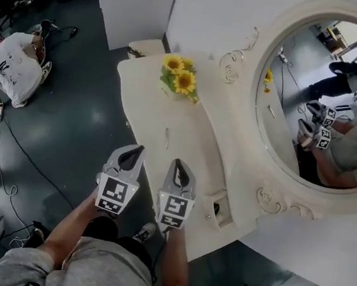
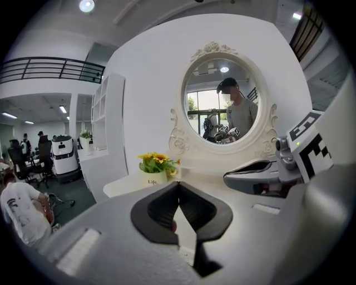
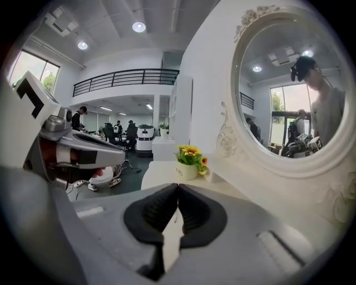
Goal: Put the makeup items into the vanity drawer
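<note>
Step in hand: the approach, by my reading. Nothing has been picked up, and both grippers hang over the near edge of the vanity, pointing toward the mirror (image 1: pixel 323 97).
Left gripper (image 1: pixel 140 148): jaws together at the tips with nothing between them.
Right gripper (image 1: pixel 178 162): jaws together too, and empty. It hangs just beside the left one.
Makeup item: the only one I can make out is a thin makeup stick (image 1: pixel 166 138), lying flat on the cream tabletop (image 1: pixel 145 113). It is just ahead of the two grippers, between them and the flower pot (image 1: pixel 180 79). It is too small to tell what kind of stick it is.
Drawer: a small drawer (image 1: pixel 222 212) sits in the raised part of the vanity under the mirror, to the right of the right gripper. It looks pulled out a little, but I cannot be sure how far.
Progress: at the very start. The stick is on the tabletop and apart from the drawer.
Next move calls for: one gripper to part its jaws, come down over the stick and close across its narrow width. The stick lies flat and low, so the tips would have to come almost to the surface.
Risk: a thin stick may roll or slip out of the pinch, and the drawer may need pulling further out first.
</note>
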`<state>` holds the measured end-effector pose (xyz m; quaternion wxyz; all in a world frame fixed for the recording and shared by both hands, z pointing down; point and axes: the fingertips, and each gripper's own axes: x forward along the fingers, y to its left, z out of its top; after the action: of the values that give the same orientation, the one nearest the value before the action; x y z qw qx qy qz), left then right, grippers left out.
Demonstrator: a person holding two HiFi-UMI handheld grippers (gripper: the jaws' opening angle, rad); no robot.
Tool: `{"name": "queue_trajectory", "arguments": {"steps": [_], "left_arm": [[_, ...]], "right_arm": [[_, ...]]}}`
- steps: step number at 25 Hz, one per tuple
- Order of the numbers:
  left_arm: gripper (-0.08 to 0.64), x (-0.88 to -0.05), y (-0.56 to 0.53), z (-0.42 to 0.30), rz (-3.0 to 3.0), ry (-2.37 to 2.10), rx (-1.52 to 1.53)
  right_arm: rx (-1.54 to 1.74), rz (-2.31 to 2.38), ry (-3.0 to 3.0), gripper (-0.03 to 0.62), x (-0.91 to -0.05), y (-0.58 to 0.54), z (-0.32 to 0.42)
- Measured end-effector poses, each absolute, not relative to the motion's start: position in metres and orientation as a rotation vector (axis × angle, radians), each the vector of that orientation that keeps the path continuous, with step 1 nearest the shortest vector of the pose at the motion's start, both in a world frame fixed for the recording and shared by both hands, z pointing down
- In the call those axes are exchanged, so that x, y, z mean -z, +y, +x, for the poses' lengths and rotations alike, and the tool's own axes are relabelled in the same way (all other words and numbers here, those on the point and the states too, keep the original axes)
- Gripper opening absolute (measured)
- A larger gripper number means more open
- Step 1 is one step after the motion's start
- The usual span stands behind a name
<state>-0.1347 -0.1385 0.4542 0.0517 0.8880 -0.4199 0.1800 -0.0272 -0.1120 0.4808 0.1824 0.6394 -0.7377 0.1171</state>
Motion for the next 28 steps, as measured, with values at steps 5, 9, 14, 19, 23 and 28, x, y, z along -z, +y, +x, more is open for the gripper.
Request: {"name": "queue_trajectory", "arguments": {"steps": [5,9,14,19,23,28], "left_arm": [[0.011,-0.486,-0.163,-0.134,2.649,-1.257,-0.587],[0.011,-0.511,-0.176,-0.132,2.623,-1.225,-0.619],[0.011,-0.537,-0.185,-0.129,2.602,-1.176,-0.655],[0.011,-0.555,-0.195,-0.129,2.581,-1.151,-0.678],[0.011,-0.563,-0.2,-0.131,2.566,-1.139,-0.691],[0.011,-0.57,-0.206,-0.135,2.549,-1.135,-0.702]], "right_arm": [[-0.385,1.755,-2.073,0.005,-0.514,-0.139,-0.029],[-0.427,1.727,-2.057,0.006,-0.54,-0.156,-0.029],[-0.465,1.695,-2.038,0.006,-0.566,-0.17,-0.03],[-0.514,1.665,-2.008,0.006,-0.59,-0.181,-0.031],[-0.595,1.584,-1.981,0.141,-0.611,-0.187,-0.037],[-0.635,1.515,-1.943,0.164,-0.627,-0.191,-0.041]]}}
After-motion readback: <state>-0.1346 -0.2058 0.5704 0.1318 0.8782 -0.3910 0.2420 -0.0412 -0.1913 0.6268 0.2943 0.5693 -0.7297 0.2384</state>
